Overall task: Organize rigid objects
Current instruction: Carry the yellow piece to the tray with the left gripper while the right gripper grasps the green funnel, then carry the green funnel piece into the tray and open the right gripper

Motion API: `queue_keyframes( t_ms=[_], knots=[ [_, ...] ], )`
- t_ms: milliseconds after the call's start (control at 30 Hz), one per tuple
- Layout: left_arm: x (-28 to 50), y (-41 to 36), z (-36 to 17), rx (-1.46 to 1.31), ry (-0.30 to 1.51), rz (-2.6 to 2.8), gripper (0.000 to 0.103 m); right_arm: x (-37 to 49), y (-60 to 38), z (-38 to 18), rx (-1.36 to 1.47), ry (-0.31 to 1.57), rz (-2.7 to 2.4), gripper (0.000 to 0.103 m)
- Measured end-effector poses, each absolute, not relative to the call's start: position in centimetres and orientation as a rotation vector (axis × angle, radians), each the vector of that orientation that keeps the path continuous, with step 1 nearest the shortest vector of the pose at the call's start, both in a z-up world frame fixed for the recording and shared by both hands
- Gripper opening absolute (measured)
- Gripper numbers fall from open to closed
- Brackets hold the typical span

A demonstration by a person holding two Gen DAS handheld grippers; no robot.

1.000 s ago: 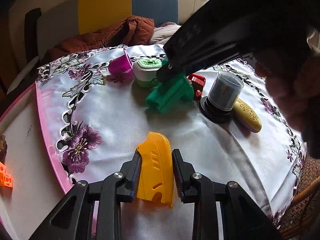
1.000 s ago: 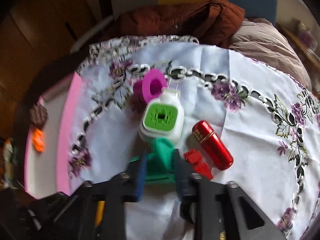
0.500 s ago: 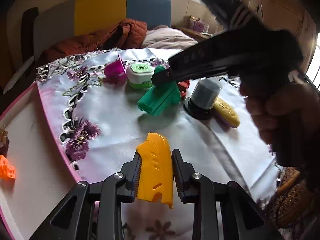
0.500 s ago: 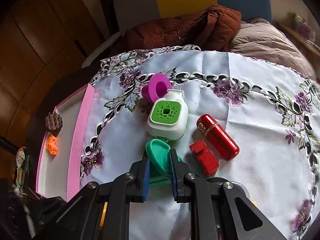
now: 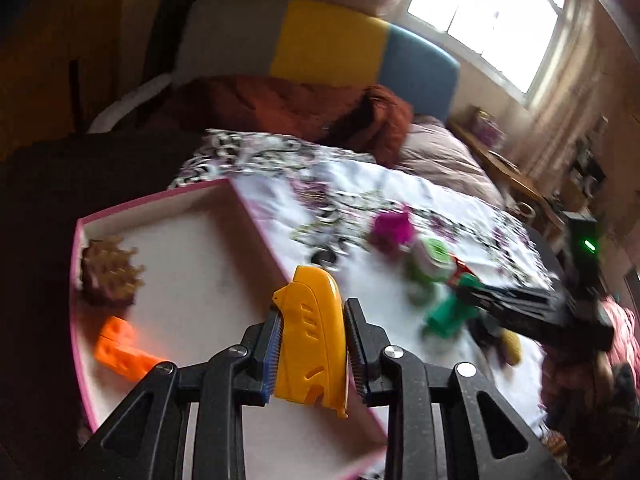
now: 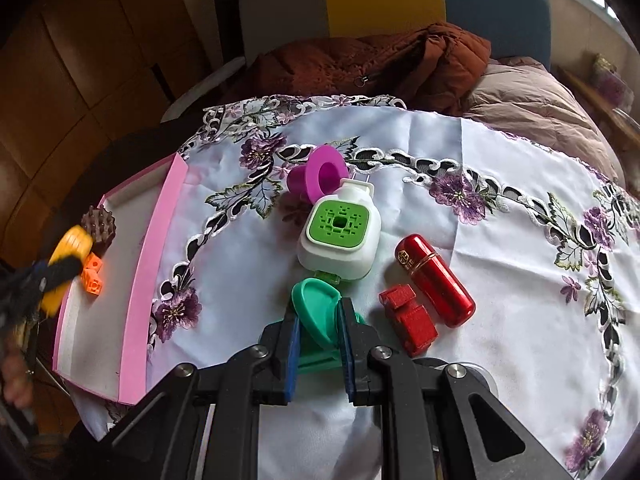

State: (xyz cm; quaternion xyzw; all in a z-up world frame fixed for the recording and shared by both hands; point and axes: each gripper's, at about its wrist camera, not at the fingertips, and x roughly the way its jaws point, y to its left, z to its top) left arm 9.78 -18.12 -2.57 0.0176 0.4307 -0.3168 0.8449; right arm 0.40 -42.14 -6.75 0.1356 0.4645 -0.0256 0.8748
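The left tool [image 5: 313, 350] pinches the yellow piece [image 5: 310, 340], long axis along the fingers, above the pink tray's [image 5: 256, 220] right wall; the tray floor lies left. The right tool [image 6: 318, 326] pinches the green piece [image 6: 316, 308] on the bench.

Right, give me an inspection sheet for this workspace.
Surface: white floral tablecloth, wrinkled.
Job's things: pink tray at the cloth's left edge holds a brown spiky piece and an orange block; magenta cup, white-and-green plug-in device, red cylinder and red block lie on the cloth.
Clutter: brown jacket behind the table.
Grippers: left hand-held gripper shut on a yellow piece over the tray; right hand-held gripper shut on a green piece.
Cables: nothing seen.
Surroundings: multicoloured chair back, window.
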Motion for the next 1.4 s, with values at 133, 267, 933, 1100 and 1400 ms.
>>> queue_keyframes(
  t_ms=[133,267,933,1100,1400],
  knots=[
    [14.0,-16.7,-4.3,0.006,0.962,-0.584,0.029,0.4,-42.0,-6.8,0.277,0.969,-0.051,0.018],
    [16.9,-16.1,-5.9,-0.008,1.012,-0.526,0.029,0.4,-42.0,-6.8,0.277,0.97,-0.049,0.018],
    [12.6,-14.1,-3.7,0.106,0.886,-0.456,0.041,0.5,-42.4,-7.0,0.3,0.975,-0.051,0.018],
    [8.8,-13.5,-3.2,0.13,0.86,-0.443,0.041,0.5,-42.0,-6.9,0.278,0.97,-0.055,0.018],
    [5.1,-12.5,-4.3,0.161,0.889,-0.431,0.041,0.4,-41.6,-6.9,0.242,0.956,-0.063,0.018]
  ],
)
